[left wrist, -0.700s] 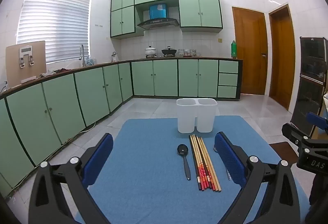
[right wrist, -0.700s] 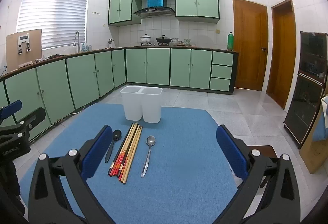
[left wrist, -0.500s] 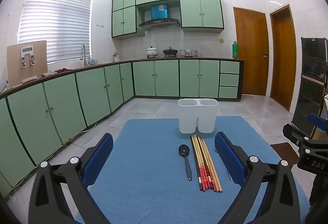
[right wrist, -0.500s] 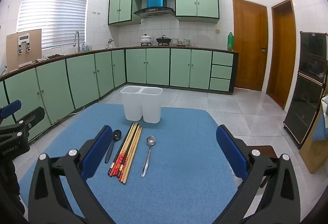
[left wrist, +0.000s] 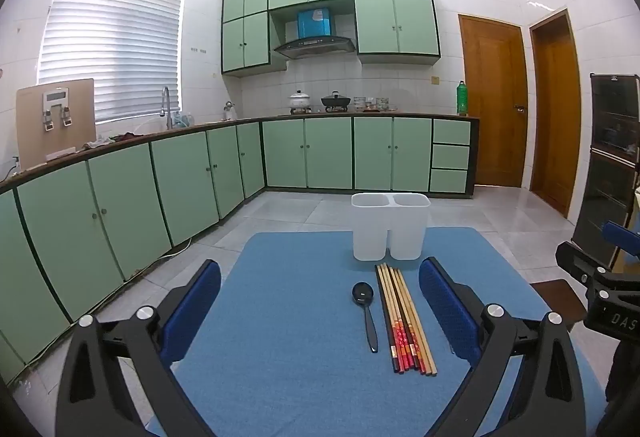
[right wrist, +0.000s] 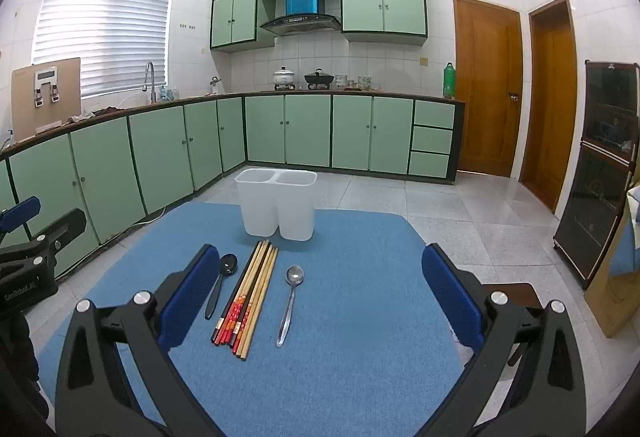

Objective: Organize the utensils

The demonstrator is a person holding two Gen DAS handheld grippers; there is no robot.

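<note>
A white two-compartment holder (left wrist: 390, 226) (right wrist: 277, 209) stands upright at the far side of a blue mat (left wrist: 288, 317) (right wrist: 352, 317). In front of it lie a black spoon (left wrist: 366, 311) (right wrist: 219, 285), a bundle of chopsticks (left wrist: 404, 317) (right wrist: 248, 297) and a metal spoon (right wrist: 290, 303). The metal spoon is hidden behind a finger in the left wrist view. My left gripper (left wrist: 320, 311) is open and empty, above the mat's near left. My right gripper (right wrist: 320, 297) is open and empty, above the mat near the utensils.
Green kitchen cabinets (left wrist: 160, 181) run along the left and back walls. Two wooden doors (right wrist: 516, 93) and a dark glass cabinet (right wrist: 600, 173) stand on the right. The right gripper shows in the left wrist view's right edge (left wrist: 608, 301). Tiled floor surrounds the table.
The left wrist view has shifted very slightly. Both grippers stay open, and the utensils have not moved.
</note>
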